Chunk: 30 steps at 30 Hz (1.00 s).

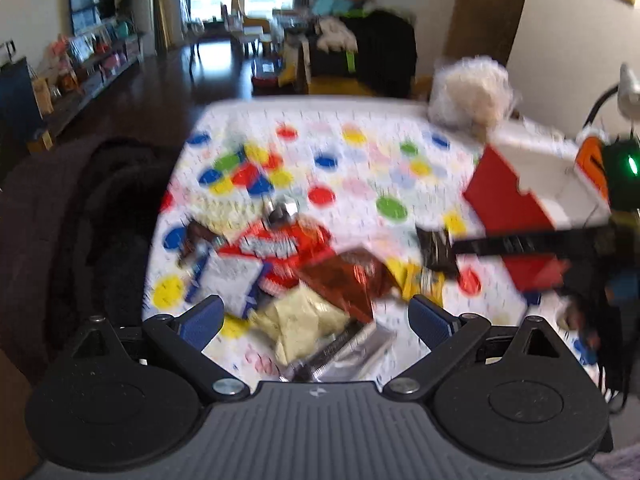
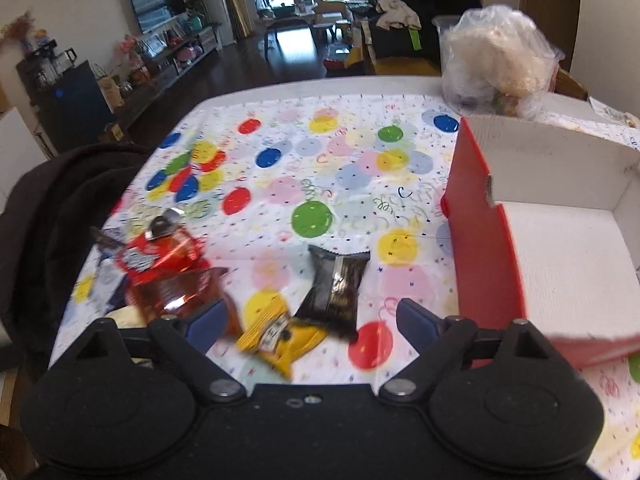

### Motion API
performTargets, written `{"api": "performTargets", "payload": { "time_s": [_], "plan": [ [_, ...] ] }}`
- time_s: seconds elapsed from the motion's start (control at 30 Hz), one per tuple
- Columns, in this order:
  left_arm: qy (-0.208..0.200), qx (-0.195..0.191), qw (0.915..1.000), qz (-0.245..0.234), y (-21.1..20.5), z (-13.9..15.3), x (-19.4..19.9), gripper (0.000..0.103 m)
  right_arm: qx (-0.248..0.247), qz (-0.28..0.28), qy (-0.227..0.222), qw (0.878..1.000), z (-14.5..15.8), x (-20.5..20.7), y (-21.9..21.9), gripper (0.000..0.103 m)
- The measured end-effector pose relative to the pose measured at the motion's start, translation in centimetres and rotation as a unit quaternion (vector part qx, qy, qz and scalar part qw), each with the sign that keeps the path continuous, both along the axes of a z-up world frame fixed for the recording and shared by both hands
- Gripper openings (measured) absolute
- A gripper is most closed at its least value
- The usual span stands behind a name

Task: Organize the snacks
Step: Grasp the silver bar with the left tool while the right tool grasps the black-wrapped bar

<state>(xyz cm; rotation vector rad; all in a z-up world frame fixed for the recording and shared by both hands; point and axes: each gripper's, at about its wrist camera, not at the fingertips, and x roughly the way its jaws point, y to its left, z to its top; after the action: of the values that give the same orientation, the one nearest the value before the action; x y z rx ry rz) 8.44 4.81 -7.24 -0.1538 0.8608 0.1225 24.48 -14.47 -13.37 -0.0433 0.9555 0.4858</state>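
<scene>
A: What does the left wrist view show?

B: The left gripper [image 1: 316, 316] stands wide and empty at lower centre, above a blurred pile of snack packets [image 1: 304, 276] on the balloon-print tablecloth [image 1: 360, 152]. The red-and-white cardboard box [image 1: 532, 196] sits at right.

A: And the right wrist view?

B: The right gripper [image 2: 310, 320] gapes, holding nothing. A yellow packet [image 2: 280, 336] and black foil packet [image 2: 336, 284] lie between its fingers. The box fills the right edge.

bright window backlight, motion blur, fisheye edges
</scene>
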Motion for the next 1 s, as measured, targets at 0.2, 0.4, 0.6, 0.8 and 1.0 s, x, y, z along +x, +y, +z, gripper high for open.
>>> {"api": "performTargets", "payload": {
  "time_s": [0.2, 0.4, 0.6, 0.8, 1.0],
  "plan": [
    [0.04, 0.041, 0.9955, -0.075, -3.6, -3.5, 1.5, 0.097, -0.008, -0.006, 0.025, 1.0, -2.7, 2.5, 0.8, 0.078],
    [0.057, 0.051, 0.9932, -0.088, -3.5, -5.2, 2.6, 0.074, -0.021, 0.001, 0.025, 0.999, -4.0, 4.2, 1.5, 0.071],
    [0.098, 0.047, 0.9889, -0.101, -3.1, -7.3, 3.7, 0.065, -0.029, 0.007, 0.035, 0.999, -5.0, 5.1, 2.1, 0.056],
    [0.117, 0.043, 0.9864, -0.107, -3.1, -8.3, 4.8, 0.064, -0.042, 0.022, 0.037, 0.998, -5.6, 5.3, 2.7, 0.049],
    [0.13, 0.038, 0.9852, -0.105, -3.1, -9.1, 5.5, 0.058, -0.054, 0.034, 0.026, 0.998, -5.7, 5.0, 3.2, 0.037]
  ]
}}
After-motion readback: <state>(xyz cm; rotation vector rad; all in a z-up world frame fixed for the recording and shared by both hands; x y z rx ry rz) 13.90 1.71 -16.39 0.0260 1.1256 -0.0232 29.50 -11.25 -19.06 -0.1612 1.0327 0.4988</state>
